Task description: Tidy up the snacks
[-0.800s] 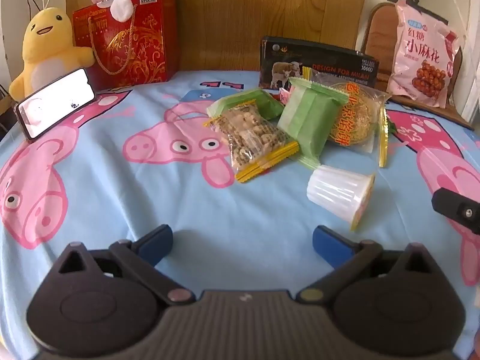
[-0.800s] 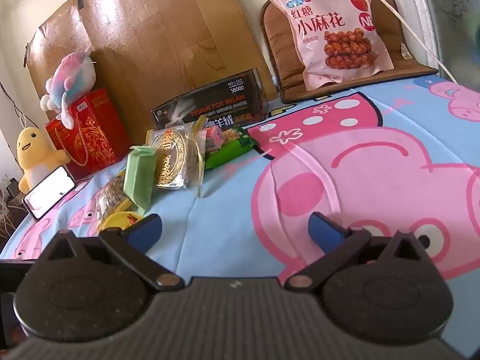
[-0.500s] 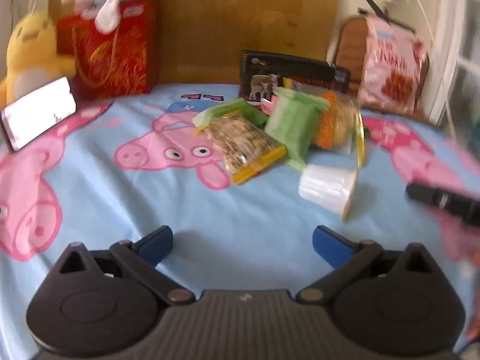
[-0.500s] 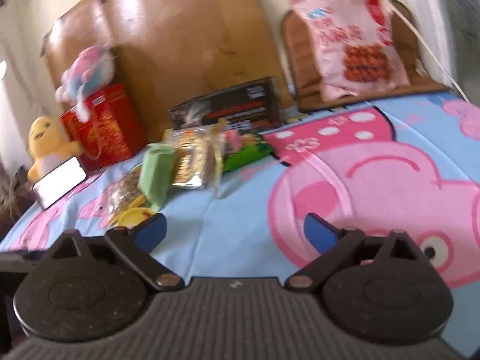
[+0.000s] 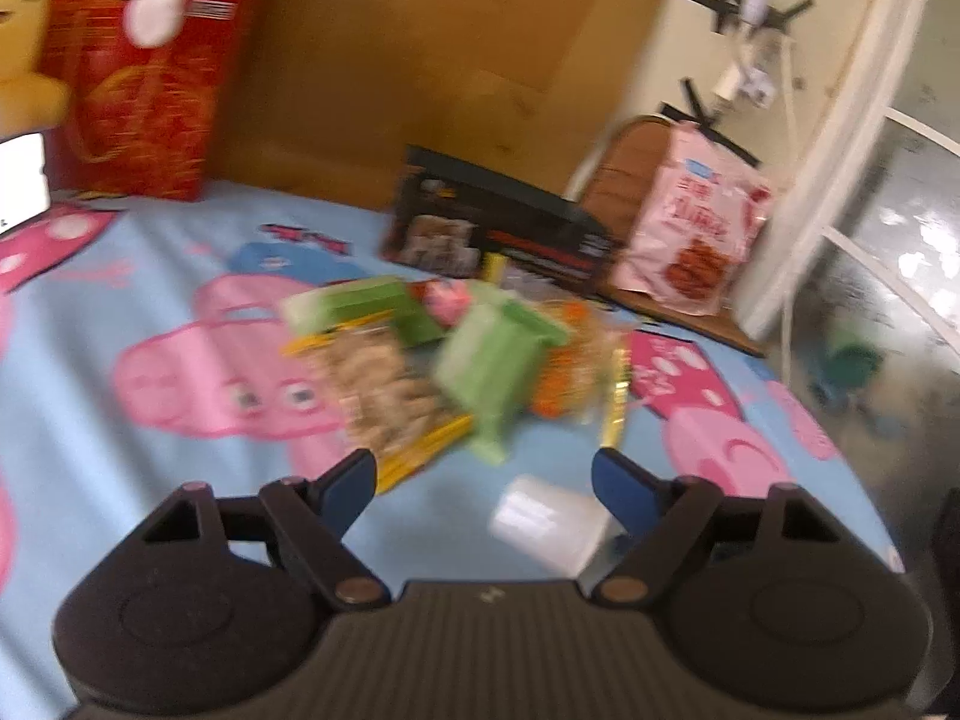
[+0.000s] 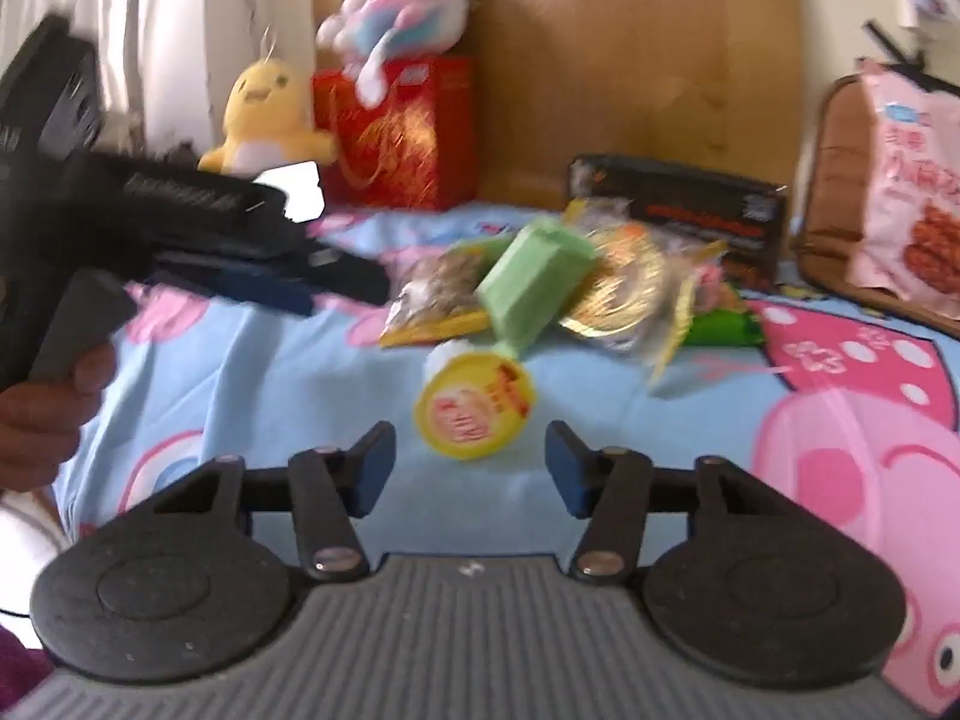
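A pile of snacks lies on the Peppa Pig cloth: a green packet (image 5: 498,363) (image 6: 534,279), a nut bag with a yellow edge (image 5: 384,387) (image 6: 435,291), a round orange cake packet (image 5: 579,369) (image 6: 630,291), and a white jelly cup with a yellow lid (image 5: 549,525) (image 6: 474,405) on its side. My left gripper (image 5: 483,480) is open and empty, just above the cup. My right gripper (image 6: 468,468) is open and empty, its fingers on either side of the cup's lid and just short of it. The left gripper also shows in the right wrist view (image 6: 336,279).
A black box (image 5: 498,228) (image 6: 678,210) stands behind the pile. A pink snack bag (image 5: 696,240) (image 6: 906,192) leans on a brown chair at the right. A red gift bag (image 6: 402,129), plush toys (image 6: 270,114) and a phone (image 5: 21,183) sit at the far left. The bed edge (image 5: 852,450) is at the right.
Both views are blurred by motion. My left gripper has swung right and forward toward the pile. My right gripper has turned left, so the jelly cup now lies between its fingers.
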The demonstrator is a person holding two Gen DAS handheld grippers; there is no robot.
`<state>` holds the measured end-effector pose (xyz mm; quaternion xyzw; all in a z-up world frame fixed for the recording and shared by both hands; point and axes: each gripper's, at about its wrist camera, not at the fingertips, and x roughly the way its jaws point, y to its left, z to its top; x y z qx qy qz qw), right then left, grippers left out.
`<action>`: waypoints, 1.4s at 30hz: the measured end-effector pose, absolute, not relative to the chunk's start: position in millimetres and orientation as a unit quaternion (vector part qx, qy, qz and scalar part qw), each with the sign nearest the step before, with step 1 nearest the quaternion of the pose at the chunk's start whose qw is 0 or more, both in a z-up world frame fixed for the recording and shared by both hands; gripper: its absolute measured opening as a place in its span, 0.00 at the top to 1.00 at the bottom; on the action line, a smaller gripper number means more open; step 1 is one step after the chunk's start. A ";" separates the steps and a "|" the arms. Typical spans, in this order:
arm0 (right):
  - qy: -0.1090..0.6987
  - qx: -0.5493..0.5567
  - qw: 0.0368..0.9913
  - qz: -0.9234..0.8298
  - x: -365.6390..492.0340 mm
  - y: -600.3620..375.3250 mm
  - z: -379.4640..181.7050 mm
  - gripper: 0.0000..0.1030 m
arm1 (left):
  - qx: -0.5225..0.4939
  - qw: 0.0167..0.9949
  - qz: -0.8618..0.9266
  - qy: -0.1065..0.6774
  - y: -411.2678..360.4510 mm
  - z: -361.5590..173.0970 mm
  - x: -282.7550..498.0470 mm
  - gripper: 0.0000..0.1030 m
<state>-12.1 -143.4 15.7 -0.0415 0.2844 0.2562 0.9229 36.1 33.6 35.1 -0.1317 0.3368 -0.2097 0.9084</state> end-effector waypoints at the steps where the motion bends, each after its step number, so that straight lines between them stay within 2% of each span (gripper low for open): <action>1: 0.291 -0.048 0.919 0.261 -8.9 -139.0 14.5 0.54 | -0.132 0.906 -0.214 0.340 29.6 30.9 39.5 0.22; 3: 0.300 -0.060 0.917 0.257 -1.9 -134.4 11.8 0.64 | -0.135 0.894 -0.226 0.361 21.7 23.7 46.2 0.32; 4: 0.300 -0.061 0.919 0.247 0.8 -134.6 11.7 0.65 | -0.139 0.889 -0.235 0.367 19.1 19.7 45.9 0.32; 8: 0.283 -0.056 0.936 0.200 0.0 -155.6 19.1 0.63 | -0.139 0.890 -0.240 0.363 16.4 18.3 38.0 0.26; 13: 0.296 -0.078 0.928 0.215 1.0 -163.7 18.9 0.63 | -0.157 0.881 -0.241 0.377 22.3 19.7 45.6 0.28; 14: 0.298 -0.086 0.923 0.226 0.9 -160.9 18.5 0.63 | -0.158 0.876 -0.242 0.385 22.4 18.4 47.9 0.31; 16: 0.299 -0.105 0.917 0.244 4.2 -155.9 16.9 0.63 | -0.167 0.863 -0.251 0.406 19.3 11.3 50.6 0.43; 17: 0.298 -0.114 0.913 0.253 7.3 -153.6 15.9 0.63 | -0.163 0.863 -0.255 0.404 15.6 10.4 48.7 0.50; 18: 0.299 -0.121 0.909 0.264 11.0 -151.4 14.5 0.63 | -0.155 0.860 -0.262 0.409 11.2 10.2 49.2 0.60; 19: 0.294 -0.122 0.907 0.275 13.7 -150.8 14.1 0.64 | -0.147 0.860 -0.259 0.414 5.9 10.6 50.3 0.62; 21: 0.292 -0.121 0.901 0.296 16.4 -148.6 13.0 0.64 | -0.132 0.865 -0.251 0.414 0.0 15.2 53.0 0.62; 24: 0.281 -0.129 0.908 0.283 17.0 -147.5 16.2 0.71 | -0.124 0.873 -0.257 0.395 -2.5 33.2 60.6 0.62; 26: 0.270 -0.113 0.913 0.283 19.5 -154.9 24.2 0.71 | -0.115 0.882 -0.261 0.376 -6.6 49.4 69.4 0.62; 30: 0.232 -0.082 0.929 0.275 37.1 -169.7 49.5 0.72 | -0.113 0.875 -0.312 0.353 -27.1 83.7 110.7 0.62; 31: 0.219 -0.077 0.934 0.272 44.0 -172.8 56.2 0.76 | -0.118 0.872 -0.323 0.349 -33.2 90.7 121.9 0.61; 35: 0.184 -0.066 0.949 0.249 89.4 -177.6 80.1 0.76 | -0.076 0.900 -0.300 0.305 -58.5 115.9 169.1 0.63; 38: 0.173 -0.083 0.959 0.209 128.6 -177.9 82.7 0.76 | -0.123 0.895 -0.291 0.315 -46.1 116.3 193.9 0.63; 42: 0.189 -0.023 0.959 0.211 145.8 -219.6 83.2 0.75 | -0.148 0.894 -0.277 0.319 -14.6 100.9 192.7 0.59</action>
